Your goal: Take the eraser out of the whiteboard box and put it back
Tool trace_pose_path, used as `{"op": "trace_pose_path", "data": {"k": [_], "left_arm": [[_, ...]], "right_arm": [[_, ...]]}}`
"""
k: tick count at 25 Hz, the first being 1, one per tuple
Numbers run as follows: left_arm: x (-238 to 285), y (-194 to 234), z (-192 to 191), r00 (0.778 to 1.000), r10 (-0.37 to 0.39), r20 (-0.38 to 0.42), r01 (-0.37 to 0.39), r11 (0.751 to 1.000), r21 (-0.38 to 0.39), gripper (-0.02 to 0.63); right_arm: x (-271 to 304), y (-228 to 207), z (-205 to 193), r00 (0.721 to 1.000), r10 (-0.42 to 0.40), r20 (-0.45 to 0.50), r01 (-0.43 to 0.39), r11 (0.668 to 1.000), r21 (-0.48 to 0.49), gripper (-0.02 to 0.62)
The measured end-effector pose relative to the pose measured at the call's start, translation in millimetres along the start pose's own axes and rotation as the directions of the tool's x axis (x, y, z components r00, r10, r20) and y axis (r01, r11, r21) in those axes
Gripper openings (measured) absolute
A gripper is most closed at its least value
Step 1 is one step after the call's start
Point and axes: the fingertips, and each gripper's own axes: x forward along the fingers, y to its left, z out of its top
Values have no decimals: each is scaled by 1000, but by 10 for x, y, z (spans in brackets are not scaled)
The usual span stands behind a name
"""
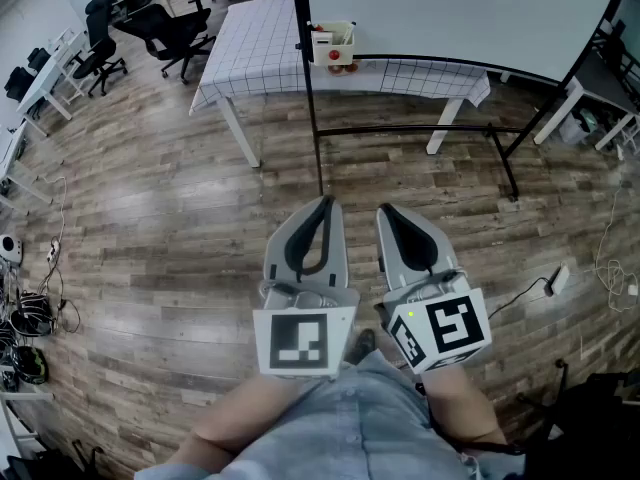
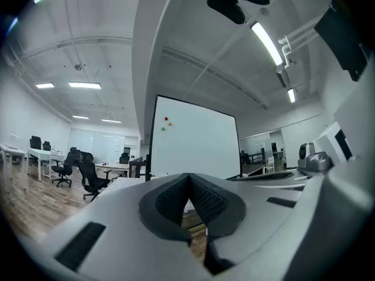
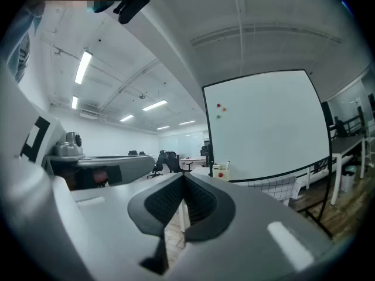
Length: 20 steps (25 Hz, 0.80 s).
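At the far left, black office chairs point(image 1: 165, 28) stand among desks on the wood floor point(image 1: 150, 228). Next comes the counter point(image 1: 255, 38) under a checked cloth, well ahead of you.

Your left gripper point(image 1: 325, 202) is held level, pointing toward the board. In the left gripper view its jaws point(image 2: 188, 180) are closed tip to tip with nothing between them; only a narrow slit stays open lower down, and the floor shows through it.

The box point(image 1: 333, 43) sits at the lower left corner of the whiteboard point(image 1: 460, 8), over the counter's edge. You cannot tell whether it rests on the cloth or hangs from the black frame. Something red shows at its front, but the eraser is too small to pick out from here. The right gripper view shows the box point(image 3: 221, 170) against the same corner, well apart from both grippers. A few small magnets point(image 3: 218, 108) dot the board's upper left.

Your right gripper point(image 1: 386, 209) is just beside the left, also level. Its jaws point(image 3: 183, 181) are pressed together and hold nothing.

At the right, a power strip point(image 1: 558, 280) lies on the floor.
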Motion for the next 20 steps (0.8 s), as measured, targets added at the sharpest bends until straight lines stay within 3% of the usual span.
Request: {"op": "trace_pose_path", "data": {"k": [10, 20], "left_arm": [[67, -209, -82, 1000, 13, -12, -14, 1000, -17, 5], [316, -291, -183, 997, 79, -15, -79, 997, -23, 5]], "right_arm": [[-114, -196, -38, 1000, 11, -3, -11, 1000, 15, -6], [-111, -426, -98, 994, 111, -2, -111, 993, 38, -5]]}}
